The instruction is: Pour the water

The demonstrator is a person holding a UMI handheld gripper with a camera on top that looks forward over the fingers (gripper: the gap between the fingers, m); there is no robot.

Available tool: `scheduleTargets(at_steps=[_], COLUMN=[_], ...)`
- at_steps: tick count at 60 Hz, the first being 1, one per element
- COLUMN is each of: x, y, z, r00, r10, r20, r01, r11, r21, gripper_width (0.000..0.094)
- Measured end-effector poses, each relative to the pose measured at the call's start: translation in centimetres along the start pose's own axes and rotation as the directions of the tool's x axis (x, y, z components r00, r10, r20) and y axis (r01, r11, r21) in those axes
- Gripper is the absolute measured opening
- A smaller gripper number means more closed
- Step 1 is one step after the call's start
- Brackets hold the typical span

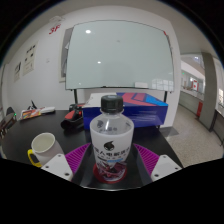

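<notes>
A clear plastic water bottle (110, 140) with a black cap and a white label stands upright between my fingers. The pink pads (78, 157) sit close on both of its sides, and my gripper (111, 165) is shut on the bottle. A white mug (42, 151) with a yellow handle stands on the dark table (30, 140) to the left of the bottle, just beyond my left finger. The bottle's base is low between the fingers and partly hidden.
A blue box (140, 108) lies beyond the bottle to the right. A red and black object (71, 122) lies behind the mug. A large whiteboard (118, 55) stands at the back. A person's arm (35, 109) shows at the far left.
</notes>
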State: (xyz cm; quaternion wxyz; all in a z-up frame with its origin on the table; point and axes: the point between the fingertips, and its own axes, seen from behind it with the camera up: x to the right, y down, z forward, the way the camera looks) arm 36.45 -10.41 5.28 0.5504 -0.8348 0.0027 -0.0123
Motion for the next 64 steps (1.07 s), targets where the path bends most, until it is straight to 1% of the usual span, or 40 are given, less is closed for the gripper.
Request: scheduleTargets(at_steps=[2, 6, 14, 27, 34, 41, 52, 64], x=[0.3, 0.5, 0.3, -1.2, -2.5, -3.7, -5.1, -5.4], y=[-0.2, -0.2, -0.4, 0.5, 1.4, 1.8, 1.9, 1.7], z=[-0.9, -2.8, -9.0, -23.6, -30.5, -35.0, -38.7, -40.1], r00=[1.0, 0.999, 0.997, 0.991, 0.989, 0.988, 0.991, 0.991], r10=[0.003, 0.01, 0.024, -0.024, -0.036, -0.046, -0.043, -0.032], r20=[-0.015, -0.037, -0.072, -0.132, -0.14, -0.144, -0.128, -0.133], r01=[-0.003, -0.011, -0.027, 0.014, 0.025, 0.037, 0.038, 0.027], r11=[1.0, 0.999, 0.998, 0.997, 0.997, 0.997, 0.998, 0.999], r21=[-0.011, -0.03, -0.053, -0.074, -0.077, -0.064, -0.04, -0.04], gripper_width=[0.0856, 0.0846, 0.0847, 0.0845, 0.0847, 0.0849, 0.0844, 0.0843])
